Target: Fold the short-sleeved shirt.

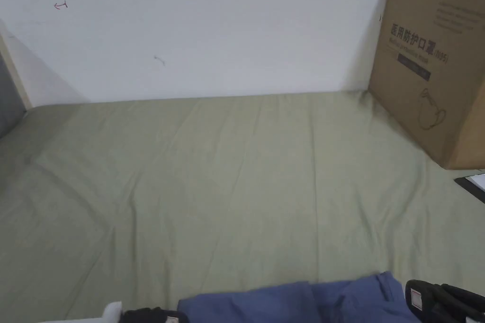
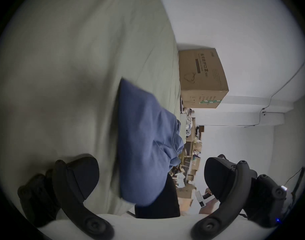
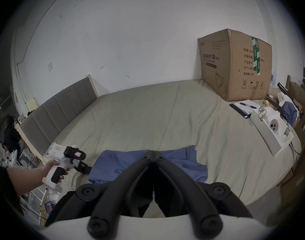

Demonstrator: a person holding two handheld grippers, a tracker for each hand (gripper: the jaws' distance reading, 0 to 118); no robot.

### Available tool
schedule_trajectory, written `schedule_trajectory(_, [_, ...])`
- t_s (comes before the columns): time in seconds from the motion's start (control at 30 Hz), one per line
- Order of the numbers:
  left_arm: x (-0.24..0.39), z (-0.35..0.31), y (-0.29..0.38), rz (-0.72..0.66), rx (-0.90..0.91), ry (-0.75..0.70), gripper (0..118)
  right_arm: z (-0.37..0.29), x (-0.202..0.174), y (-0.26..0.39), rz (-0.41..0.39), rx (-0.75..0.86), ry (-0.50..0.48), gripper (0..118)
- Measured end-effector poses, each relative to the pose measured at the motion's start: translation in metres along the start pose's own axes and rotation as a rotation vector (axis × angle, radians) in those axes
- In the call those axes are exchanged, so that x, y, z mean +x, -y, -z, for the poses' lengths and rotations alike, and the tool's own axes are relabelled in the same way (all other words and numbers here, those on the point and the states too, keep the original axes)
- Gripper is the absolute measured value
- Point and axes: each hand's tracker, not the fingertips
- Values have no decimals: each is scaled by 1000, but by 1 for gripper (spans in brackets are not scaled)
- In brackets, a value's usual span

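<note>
Black jaws of the right tool (image 3: 153, 152) fill the bottom of the right gripper view, pressed together at their tips with nothing between them, poised over the blue short-sleeved shirt (image 3: 113, 164). That shirt lies in a loosely folded, rumpled heap at the near edge of the bed (image 3: 148, 108), which is covered by a pale green sheet. In the head view its blue cloth (image 1: 303, 302) shows at the bottom edge, between the two tools.

At the shirt's left side, a hand (image 3: 52, 168) holds the left tool (image 3: 85, 169) by its white grip, the black jaws just beside the cloth. In the left gripper view this tool (image 2: 151, 176) stands with its jaws wide apart and nothing between them, the shirt (image 2: 144, 139) lying beyond the gap.

A brown cardboard box (image 3: 235, 65) stands at the far right corner of the bed against the white wall (image 3: 131, 36). A padded grey headboard (image 3: 61, 108) runs along the left edge.
</note>
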Motion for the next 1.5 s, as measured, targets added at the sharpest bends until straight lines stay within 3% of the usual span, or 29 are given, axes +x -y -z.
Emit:
schedule_trajectory(0.13, [2,46,-13,-65,14,175,118,3,0,-1,-21,-16,16,0])
schedule_trajectory(0.2, [11,68,-14,-69,10,143,114,7,0,-1,-23,-30,24,0])
schedule_trajectory(0.27, [25,73,-6,19,27,49,111,9,0,-2,-13,-40,27,0])
schedule_trajectory(0.3, [27,73,-4,51,42,-15,97,9,0,-1,-6,-39,24,0])
schedule_trajectory(0.37, [29,79,2,106,62,-372,7,9,-1,-1,4,-38,14,0])
schedule_trajectory(0.43, [29,63,6,62,72,-147,7,10,-4,-2,-2,-42,8,0])
schedule_trajectory(0.63, [109,11,49,608,236,-760,7,9,-9,-6,-39,-34,-19,0])
schedule_trajectory(0.73, [125,-11,50,499,258,-1018,7,8,-10,-4,-45,-23,-25,0])
schedule_trajectory(0.77, [127,-17,50,437,280,-1033,7,8,-10,-3,-43,-23,-30,0])
schedule_trajectory(0.93, [157,0,52,451,271,-1003,7,6,-9,2,-17,-30,-43,0])
schedule_trajectory(1.1, [187,74,45,417,123,-737,8,-2,-1,5,-19,-29,-28,0])
schedule_trajectory(1.2, [191,134,38,436,18,-703,8,-4,8,6,1,-31,-11,0])
schedule_trajectory(1.3, [185,175,29,339,-38,-609,10,-5,17,9,32,-40,1,0])
schedule_trajectory(1.33, [180,186,27,297,-56,-541,17,-5,20,10,39,-45,6,0])
schedule_trajectory(1.37, [173,194,24,271,-78,-481,36,-4,22,11,42,-51,11,0])
schedule_trajectory(1.4, [168,200,21,246,-91,-431,76,-3,23,12,44,-56,15,0])
schedule_trajectory(1.43, [164,203,21,229,-91,-366,100,-2,25,13,47,-60,18,0])
schedule_trajectory(1.47, [166,201,21,233,-91,-353,115,-1,26,14,51,-63,18,0])
schedule_trajectory(1.5, [169,196,22,235,-83,-343,118,-1,27,14,55,-65,16,0])
